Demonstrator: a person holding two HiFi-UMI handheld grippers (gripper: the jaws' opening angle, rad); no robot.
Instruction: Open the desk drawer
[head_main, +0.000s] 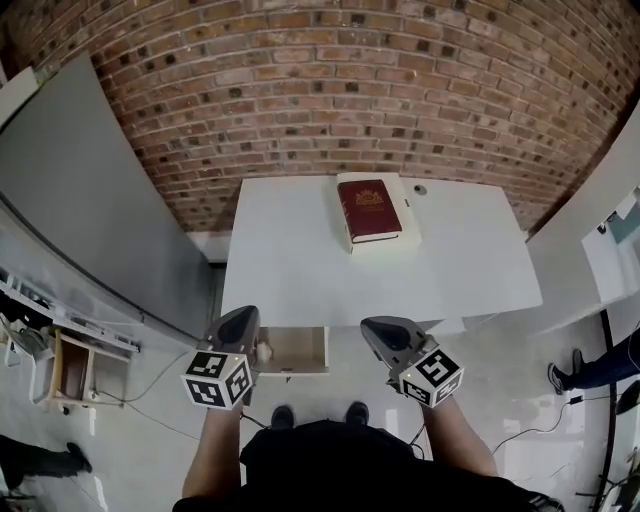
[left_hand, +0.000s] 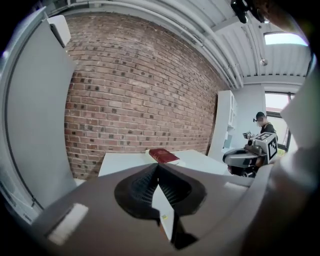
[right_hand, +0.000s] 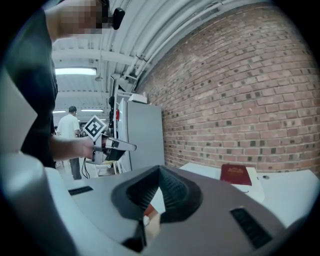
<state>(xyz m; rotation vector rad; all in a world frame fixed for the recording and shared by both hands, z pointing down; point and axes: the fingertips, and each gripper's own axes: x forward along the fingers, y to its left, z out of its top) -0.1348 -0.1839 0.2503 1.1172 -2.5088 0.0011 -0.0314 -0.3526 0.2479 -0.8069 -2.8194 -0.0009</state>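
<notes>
At the far left stands a tall grey panel (head_main: 90, 200), leaning along the red brick wall (head_main: 330, 80) that closes the far side. My left gripper (head_main: 240, 318) is held up in front of me, pointing towards the wall. In its own view its jaws (left_hand: 158, 166) meet at the tips with nothing between them, so it is closed and empty. Just right of it, under the near edge of the white rectangular desk (head_main: 290, 260), the light wooden desk drawer (head_main: 297, 350) is pulled out towards me. It sits left of the desk's middle, between my two grippers and closer to the left one. On the far middle of the desktop lies a dark red hardback book with a gold emblem (head_main: 368, 210), resting on a wider cream flat object (head_main: 408, 235). A small round grey thing (head_main: 420, 189) sits just to their right. My right gripper (head_main: 378, 328) is raised beside the drawer's right side, apart from it. Its jaws (right_hand: 160, 169) are pressed together too, holding nothing. At the right edge a white cabinet (head_main: 600, 215) stands near the desk.
</notes>
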